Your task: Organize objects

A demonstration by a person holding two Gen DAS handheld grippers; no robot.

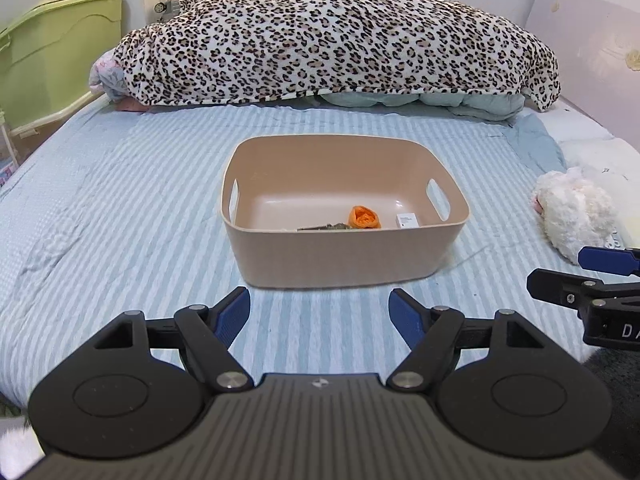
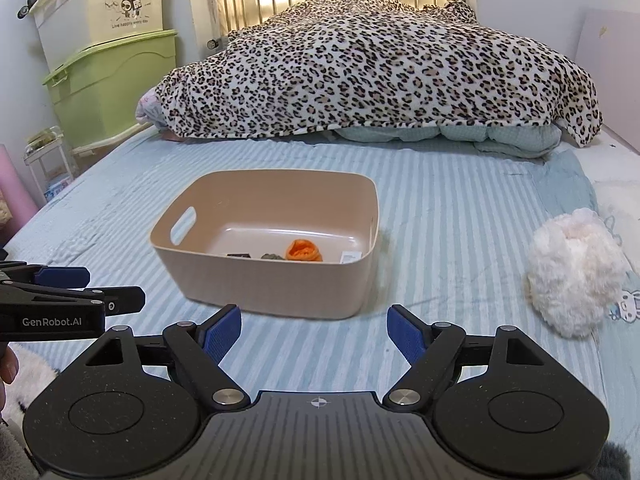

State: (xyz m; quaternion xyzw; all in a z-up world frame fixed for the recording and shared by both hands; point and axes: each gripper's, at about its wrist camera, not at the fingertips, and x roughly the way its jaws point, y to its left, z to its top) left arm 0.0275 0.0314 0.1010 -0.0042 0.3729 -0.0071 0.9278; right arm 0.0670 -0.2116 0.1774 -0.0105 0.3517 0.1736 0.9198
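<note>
A beige plastic bin (image 1: 340, 256) (image 2: 264, 284) stands on the striped bed. Inside lie an orange knitted item (image 1: 363, 217) (image 2: 304, 251), a small white box (image 1: 407, 221) (image 2: 350, 257), a grey-green item (image 1: 334, 226) (image 2: 272, 256) and a dark flat item (image 2: 239, 255). A fluffy white plush (image 1: 576, 212) (image 2: 574, 272) lies on the bed to the right of the bin. My left gripper (image 1: 320, 312) is open and empty, just in front of the bin. My right gripper (image 2: 314, 332) is open and empty, in front of the bin's right corner; it also shows in the left wrist view (image 1: 600, 276).
A leopard-print blanket (image 1: 340, 36) (image 2: 380, 68) is heaped over bedding at the far end of the bed. Green and cream storage boxes (image 2: 108, 52) stand stacked to the left of the bed. A wall panel (image 1: 592, 44) runs along the right side.
</note>
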